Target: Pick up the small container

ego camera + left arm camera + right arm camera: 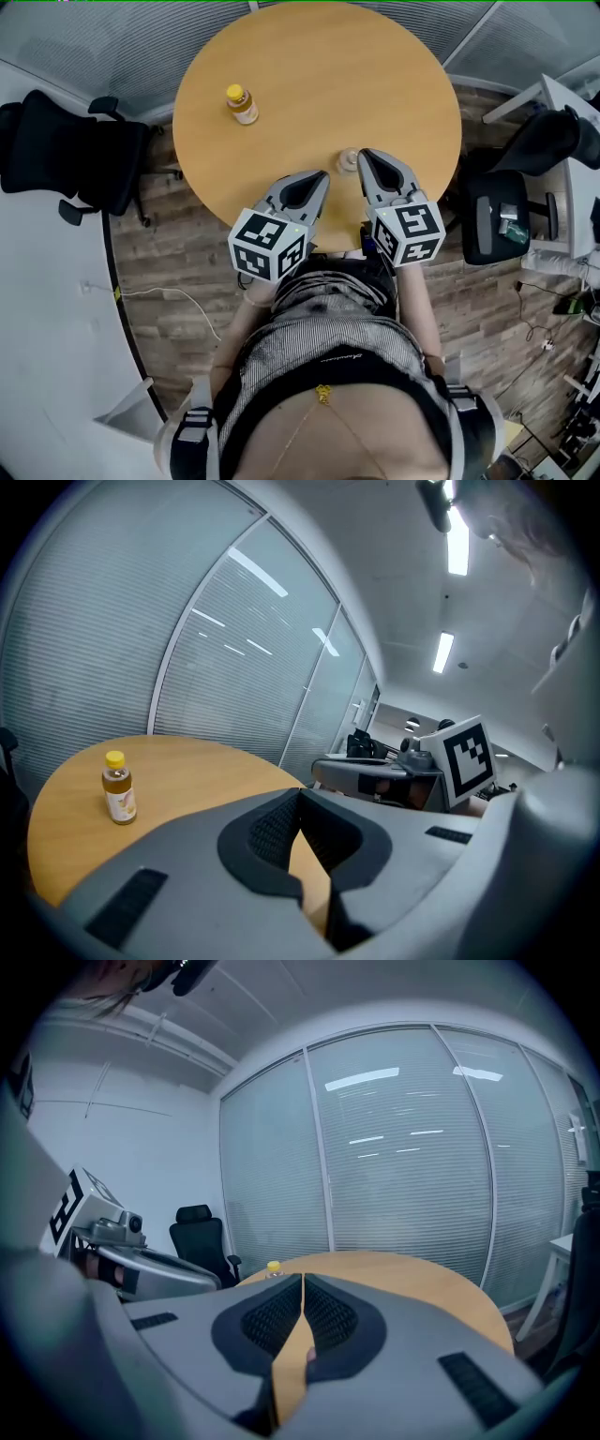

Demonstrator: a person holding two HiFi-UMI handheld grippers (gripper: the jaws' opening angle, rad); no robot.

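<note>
Head view: my left claw (323, 174) and right claw (362, 153) are both closed over the near edge of the round wooden table (356, 66). The small container (348, 160) sits just beside my right tip. A yellow-capped bottle (242, 104) stands well apart, and a black chair (84, 155) stands on the plank floor (178, 272).

Left gripper view: my jaws meet, empty, and the bottle stands upright before a glass wall with blinds (234, 667).

Right gripper view: my jaws meet, and past them are the tabletop, blinds and chair.
</note>
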